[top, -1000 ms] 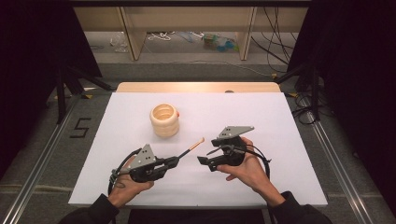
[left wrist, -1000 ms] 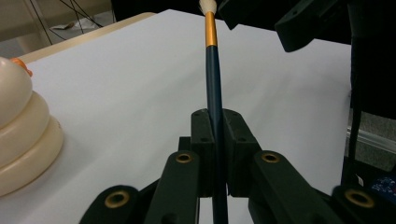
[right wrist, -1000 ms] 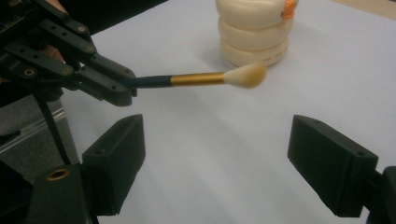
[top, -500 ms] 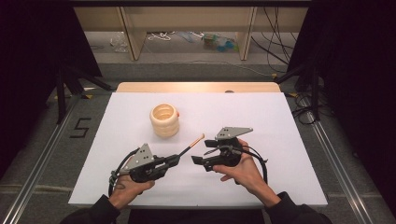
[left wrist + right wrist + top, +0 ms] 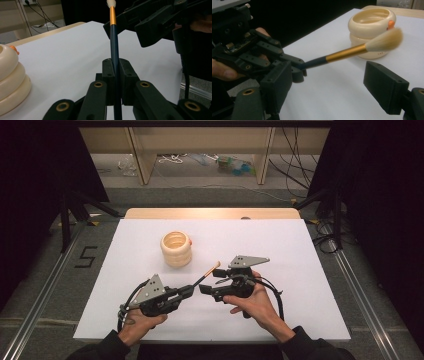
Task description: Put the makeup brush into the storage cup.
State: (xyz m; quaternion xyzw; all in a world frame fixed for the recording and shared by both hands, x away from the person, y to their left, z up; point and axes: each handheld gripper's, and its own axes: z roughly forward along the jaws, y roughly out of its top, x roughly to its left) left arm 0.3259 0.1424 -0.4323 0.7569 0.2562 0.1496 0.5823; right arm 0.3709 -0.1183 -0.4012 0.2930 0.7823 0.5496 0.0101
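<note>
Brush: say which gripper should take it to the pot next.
Left. The left gripper is shut on the brush, tip toward the pot; the right gripper, jaws just closing, is open around it.

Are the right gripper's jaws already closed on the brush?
No: in the right gripper view the right gripper stands open, and the brush is clamped farther off by the left gripper.

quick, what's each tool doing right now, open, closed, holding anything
Left tool: closed on the brush handle.
Right tool: open, holding nothing; its jaws have just been closing a little, one on each side of the brush without touching it.
</note>
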